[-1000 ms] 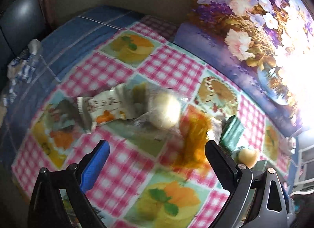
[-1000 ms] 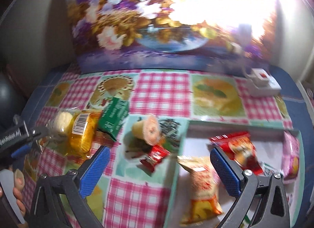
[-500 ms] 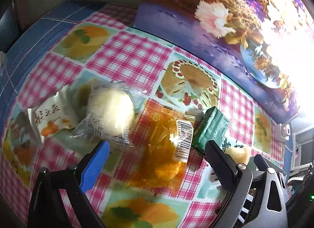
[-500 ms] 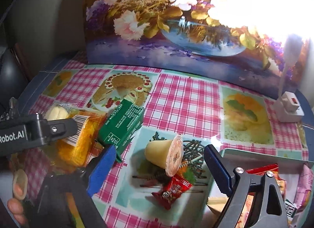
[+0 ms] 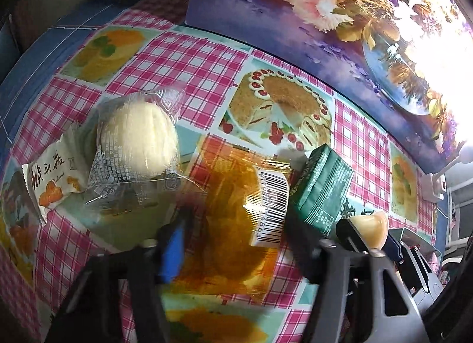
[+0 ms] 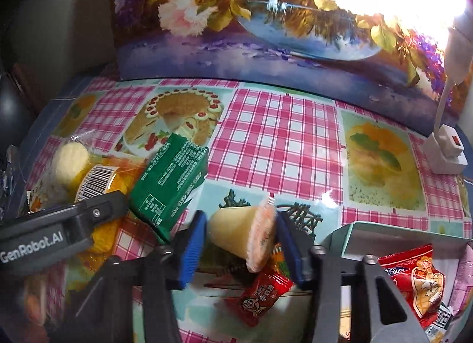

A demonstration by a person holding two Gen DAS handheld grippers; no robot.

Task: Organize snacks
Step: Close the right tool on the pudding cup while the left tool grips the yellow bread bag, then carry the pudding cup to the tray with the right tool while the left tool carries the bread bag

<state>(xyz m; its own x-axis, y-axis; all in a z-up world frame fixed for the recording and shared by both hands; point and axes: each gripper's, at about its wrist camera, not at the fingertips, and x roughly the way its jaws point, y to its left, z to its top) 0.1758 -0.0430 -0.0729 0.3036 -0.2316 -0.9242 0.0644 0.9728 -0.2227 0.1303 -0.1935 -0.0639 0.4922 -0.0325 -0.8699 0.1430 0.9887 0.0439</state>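
My left gripper straddles an orange-wrapped snack with a barcode label, its jaws close on both sides. Left of it lies a pale round bun in clear wrap and a white packet; a green packet lies to the right. My right gripper has its blue fingers around a tipped-over jelly cup, nearly touching it. A small red packet lies under it. The green packet and orange snack sit to its left.
A teal box at lower right holds red and pink snack packets. A flower painting stands along the table's back. A white plug adapter sits at far right. The left gripper's body crosses the right view.
Both grippers have moved forward and down and narrowed. The left one now straddles the orange snack; the right one has closed in around the jelly cup.
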